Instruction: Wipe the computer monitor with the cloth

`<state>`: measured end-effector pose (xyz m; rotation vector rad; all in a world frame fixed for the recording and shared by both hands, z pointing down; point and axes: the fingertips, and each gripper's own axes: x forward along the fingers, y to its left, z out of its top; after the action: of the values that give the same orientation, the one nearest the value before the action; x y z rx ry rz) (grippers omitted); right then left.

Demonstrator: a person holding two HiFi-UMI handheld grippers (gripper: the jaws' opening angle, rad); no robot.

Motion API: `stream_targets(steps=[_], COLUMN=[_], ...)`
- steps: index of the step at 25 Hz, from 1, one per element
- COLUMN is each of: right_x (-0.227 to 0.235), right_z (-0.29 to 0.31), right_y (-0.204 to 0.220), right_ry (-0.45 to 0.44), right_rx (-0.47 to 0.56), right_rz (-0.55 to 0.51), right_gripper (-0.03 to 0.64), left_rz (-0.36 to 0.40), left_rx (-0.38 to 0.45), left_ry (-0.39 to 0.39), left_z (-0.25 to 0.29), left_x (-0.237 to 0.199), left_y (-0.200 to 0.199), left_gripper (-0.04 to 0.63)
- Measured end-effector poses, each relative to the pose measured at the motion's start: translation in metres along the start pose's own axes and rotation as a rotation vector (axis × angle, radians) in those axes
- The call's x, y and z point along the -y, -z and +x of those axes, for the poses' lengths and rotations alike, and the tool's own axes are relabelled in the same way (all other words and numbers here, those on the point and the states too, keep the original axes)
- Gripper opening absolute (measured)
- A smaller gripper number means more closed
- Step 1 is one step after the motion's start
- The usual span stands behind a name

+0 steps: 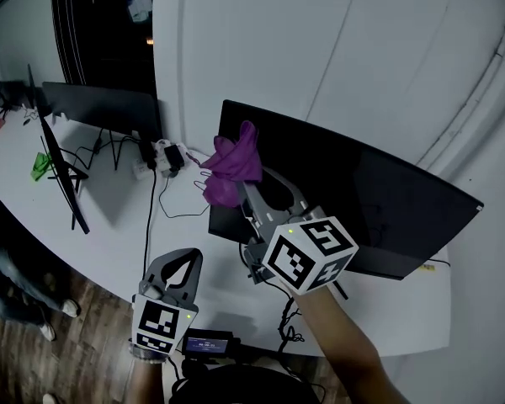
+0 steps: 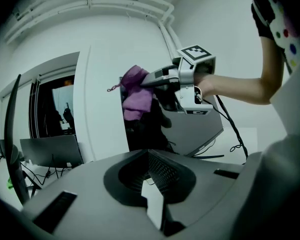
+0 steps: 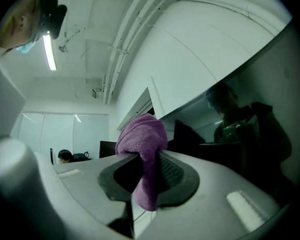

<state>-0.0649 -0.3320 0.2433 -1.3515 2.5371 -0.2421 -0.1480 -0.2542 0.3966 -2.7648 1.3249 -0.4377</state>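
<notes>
Right hand-held gripper (image 1: 242,183) is clamped on the purple cloth (image 1: 232,165) at the monitor's (image 1: 387,196) upper left corner; left hand-held gripper (image 1: 185,257) sits low by the tabletop (image 1: 109,242) edge, jaws together

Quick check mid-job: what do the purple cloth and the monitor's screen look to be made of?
The purple cloth looks like a soft napped textile, probably microfibre or terry: fuzzy surface, limp folds where the right gripper pinches it. The monitor has a smooth, dark, glossy screen, glass or plastic, I can't tell which: it mirrors a dim figure in the right gripper view.
</notes>
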Motion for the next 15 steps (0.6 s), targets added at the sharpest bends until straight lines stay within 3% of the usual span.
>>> stream_targets(steps=[7, 15], right_x=[0.034, 0.070], right_z=[-0.089, -0.184], right_y=[0.015, 0.044], right_ry=[0.107, 0.226], right_rx=[-0.057, -0.152], right_rz=[-0.189, -0.216], right_gripper=[0.067, 0.067], left_rz=[0.029, 0.052], left_rx=[0.008, 0.013], left_ry=[0.086, 0.169], left_z=[0.013, 0.022], left_x=[0.051, 0.097], left_y=[-0.013, -0.017], left_gripper=[0.006, 0.006])
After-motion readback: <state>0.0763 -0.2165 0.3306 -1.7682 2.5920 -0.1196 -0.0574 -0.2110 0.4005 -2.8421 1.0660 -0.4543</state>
